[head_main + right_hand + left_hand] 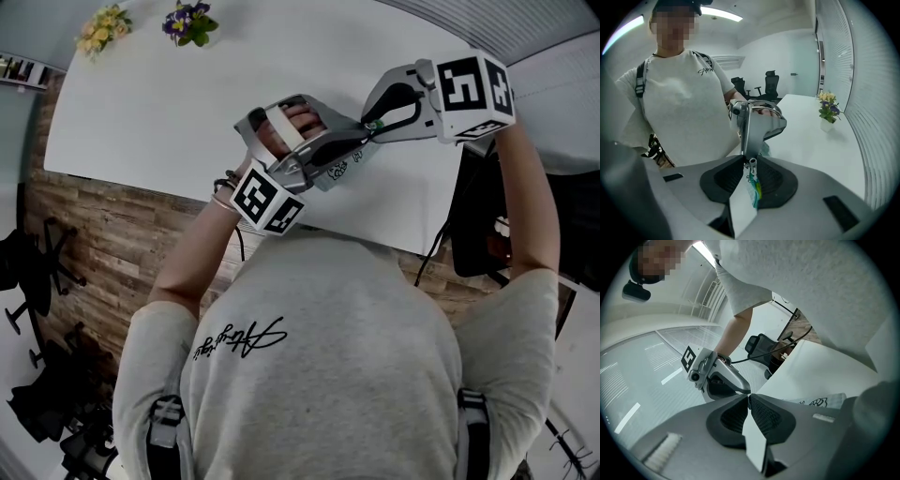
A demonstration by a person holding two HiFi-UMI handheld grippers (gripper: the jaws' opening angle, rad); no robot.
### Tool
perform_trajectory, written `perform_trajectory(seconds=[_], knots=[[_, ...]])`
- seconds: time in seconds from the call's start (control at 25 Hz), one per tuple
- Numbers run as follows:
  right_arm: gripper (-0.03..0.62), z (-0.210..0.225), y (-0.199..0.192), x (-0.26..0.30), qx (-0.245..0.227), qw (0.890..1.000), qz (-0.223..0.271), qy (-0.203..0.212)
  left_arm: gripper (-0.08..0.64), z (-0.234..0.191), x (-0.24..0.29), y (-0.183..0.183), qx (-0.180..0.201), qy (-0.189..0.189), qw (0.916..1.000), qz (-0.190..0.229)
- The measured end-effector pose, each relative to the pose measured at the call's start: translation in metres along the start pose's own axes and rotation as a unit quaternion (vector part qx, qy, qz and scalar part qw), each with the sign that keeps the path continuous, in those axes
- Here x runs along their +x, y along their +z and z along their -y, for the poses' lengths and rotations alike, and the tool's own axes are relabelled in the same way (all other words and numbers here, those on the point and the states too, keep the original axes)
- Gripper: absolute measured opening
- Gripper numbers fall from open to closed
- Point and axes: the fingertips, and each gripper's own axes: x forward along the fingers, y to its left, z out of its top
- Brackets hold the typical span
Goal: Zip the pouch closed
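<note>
**While your left gripper and right gripper clamp it, the pouch hangs in the air**

Where the two grippers meet, above the near part of the white table and right of its middle, you hold the pouch clear of the tabletop. It is a small pale pouch with dark print on its side, and it hangs a little below the jaw tips.

Your left gripper comes in from the near left. Its jaws are clenched together on a thin edge of the pouch. In the left gripper view the printed side runs off to the right behind one pad. Your left hand wraps that gripper's handle.

Your right gripper reaches in from the far right. Its jaws are clamped on the metal zipper pull, which stands upright in the seam between the pads. A green and yellow tag lies just below the pull, between the pads. The two sets of jaw tips sit just beside each other, almost nose to nose.

At the far left corner of the table stand a bunch of yellow flowers and a bunch of purple flowers, well apart from the pouch. Brown wood floor shows along the table's near side. Black office chairs stand at the far end of the room in the right gripper view.
</note>
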Motion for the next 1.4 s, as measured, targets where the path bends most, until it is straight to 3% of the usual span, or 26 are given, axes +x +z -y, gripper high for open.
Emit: perform_trajectory(seconds=[0.2,0.48,0.8,1.04,1.16,1.4], knots=[[0.065,-0.002,0.001,-0.003,-0.007,1.0,0.02,0.016,0.023,0.002,-0.002,0.001,0.012,-0.004,0.9999,0.001],[0.046,0.006,0.001,-0.01,0.018,0.998,0.057,-0.006,0.021,0.002,-0.005,-0.004,0.002,0.005,1.0,-0.007],[0.044,0.027,-0.013,-0.016,0.084,0.984,0.105,-0.114,0.02,-0.005,-0.008,-0.019,-0.008,0.022,0.9989,-0.041],[0.044,0.036,-0.015,-0.013,0.153,0.951,0.151,-0.222,0.021,-0.008,-0.011,-0.028,-0.01,0.03,0.9974,-0.065],[0.043,0.036,-0.022,-0.009,0.176,0.945,0.169,-0.22,0.02,-0.002,-0.01,-0.03,-0.006,0.022,0.9976,-0.065],[0.041,0.037,-0.027,-0.011,0.198,0.947,0.146,-0.206,0.02,-0.003,-0.009,-0.028,0.012,0.017,0.9976,-0.066]])
